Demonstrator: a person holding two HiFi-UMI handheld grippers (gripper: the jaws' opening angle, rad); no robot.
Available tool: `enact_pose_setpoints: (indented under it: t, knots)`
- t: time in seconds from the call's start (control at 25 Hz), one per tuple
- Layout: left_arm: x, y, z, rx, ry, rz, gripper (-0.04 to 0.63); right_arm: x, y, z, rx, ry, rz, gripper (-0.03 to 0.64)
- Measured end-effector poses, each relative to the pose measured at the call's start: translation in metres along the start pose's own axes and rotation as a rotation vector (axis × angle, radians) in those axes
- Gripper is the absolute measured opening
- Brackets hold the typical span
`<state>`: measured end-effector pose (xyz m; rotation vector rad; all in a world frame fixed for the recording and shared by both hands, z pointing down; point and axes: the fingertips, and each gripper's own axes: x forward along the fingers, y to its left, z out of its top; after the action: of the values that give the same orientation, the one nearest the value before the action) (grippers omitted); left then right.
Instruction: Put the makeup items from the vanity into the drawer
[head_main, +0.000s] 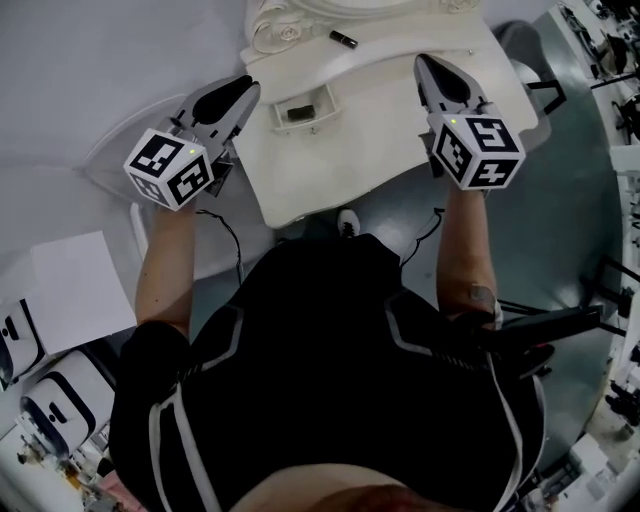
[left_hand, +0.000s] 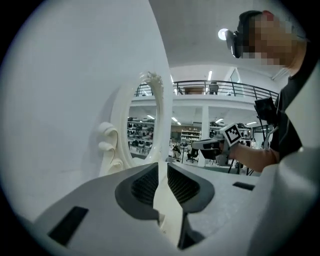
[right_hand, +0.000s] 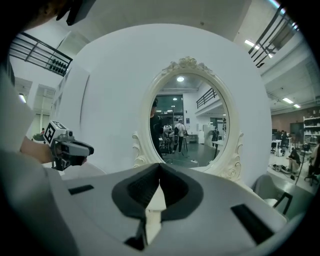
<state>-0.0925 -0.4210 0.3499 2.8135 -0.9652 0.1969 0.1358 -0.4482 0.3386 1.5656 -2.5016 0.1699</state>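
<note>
head view: both grippers hang over the white counter (head_main: 370, 150), the left gripper (head_main: 245, 90) at its 10 o'clock edge and the right gripper (head_main: 425, 65) at 2 o'clock. a small dark makeup item (head_main: 343, 39) lies at 12 o'clock by the mirror (head_main: 290, 25) base. the little drawer (head_main: 325, 105) at 11 o'clock looks open, with something dark inside. this looks like a gap between pickups. the next move calls for a reach to that item with the jaws spread, then a carry to the drawer.

left gripper view: the left gripper (left_hand: 163, 167) is released, its jaws a narrow gap apart with nothing between them. the mirror frame (left_hand: 160, 115) stands ahead at 12 o'clock.

right gripper view: the right gripper (right_hand: 159, 167) is clenched tip to tip and holds nothing. it faces the mirror (right_hand: 190, 120) at 12 o'clock.
</note>
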Motion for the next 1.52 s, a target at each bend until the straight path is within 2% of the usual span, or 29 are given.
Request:
enact_pose_setpoints:
  t: [0.2, 0.4, 0.52, 0.64, 0.84, 1.24, 1.52]
  knots:
    - [-0.033, -0.012, 0.028, -0.088, -0.14, -0.014, 0.036, -0.012, 0.021, 0.018, -0.027, -0.03, -0.003, 0.006]
    - [-0.062, -0.013, 0.054, -0.036, -0.193, 0.076, 0.005, -0.026, 0.037, 0.035, -0.027, -0.061, -0.014, 0.006]
    - [-0.078, -0.015, 0.066, -0.01, -0.199, 0.137, 0.004, -0.034, 0.048, 0.039, -0.026, -0.072, -0.008, 0.006]
    - [-0.085, -0.014, 0.068, -0.055, -0.194, 0.134, 0.003, -0.042, 0.055, 0.043, -0.033, -0.076, -0.02, 0.006]
    - [-0.095, -0.015, 0.075, -0.016, -0.223, 0.155, 0.003, -0.053, 0.064, 0.048, -0.047, -0.078, -0.026, 0.006]
    - [-0.094, -0.025, 0.076, -0.034, -0.25, 0.129, 0.003, -0.066, 0.07, 0.046, -0.067, -0.079, -0.057, 0.005]
    - [-0.092, -0.029, 0.073, -0.012, -0.252, 0.161, 0.003, -0.067, 0.07, 0.045, -0.07, -0.075, -0.057, 0.005]
